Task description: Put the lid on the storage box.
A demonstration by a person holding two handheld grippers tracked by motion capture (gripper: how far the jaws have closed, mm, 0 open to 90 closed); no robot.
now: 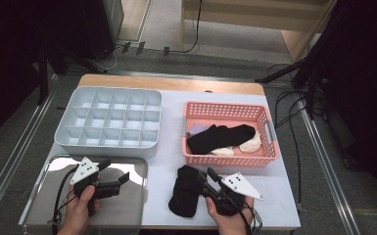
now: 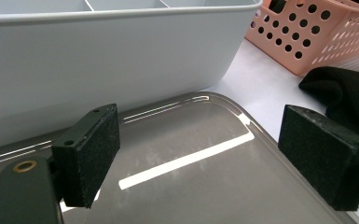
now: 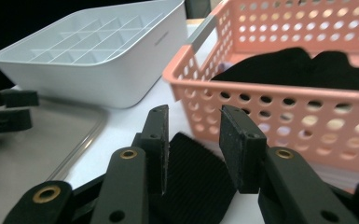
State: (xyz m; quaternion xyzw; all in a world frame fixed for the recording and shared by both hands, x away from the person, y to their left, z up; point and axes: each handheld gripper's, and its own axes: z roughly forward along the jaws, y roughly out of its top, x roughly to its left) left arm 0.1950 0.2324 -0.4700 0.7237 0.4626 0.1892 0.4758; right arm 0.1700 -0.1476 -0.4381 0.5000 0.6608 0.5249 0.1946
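A black sock (image 1: 183, 191) lies crumpled on the white table near the front edge, just left of my right gripper (image 1: 203, 176). In the right gripper view the right gripper (image 3: 193, 140) stands open, its jaws apart over the ribbed black sock (image 3: 191, 182), and the pads press on nothing. My left gripper (image 1: 115, 170) hovers open over a shiny metal tray (image 1: 127, 205) at the front left. Nothing lies between its pads in the left gripper view, where the left gripper (image 2: 196, 158) faces the tray (image 2: 191, 186).
A grey divided organizer (image 1: 108, 122) sits behind the tray, its compartments bare. A pink perforated basket (image 1: 269, 147) at the right holds a black sock (image 1: 220, 137) and cream socks (image 1: 249, 143). The table's front edge runs close behind both hands.
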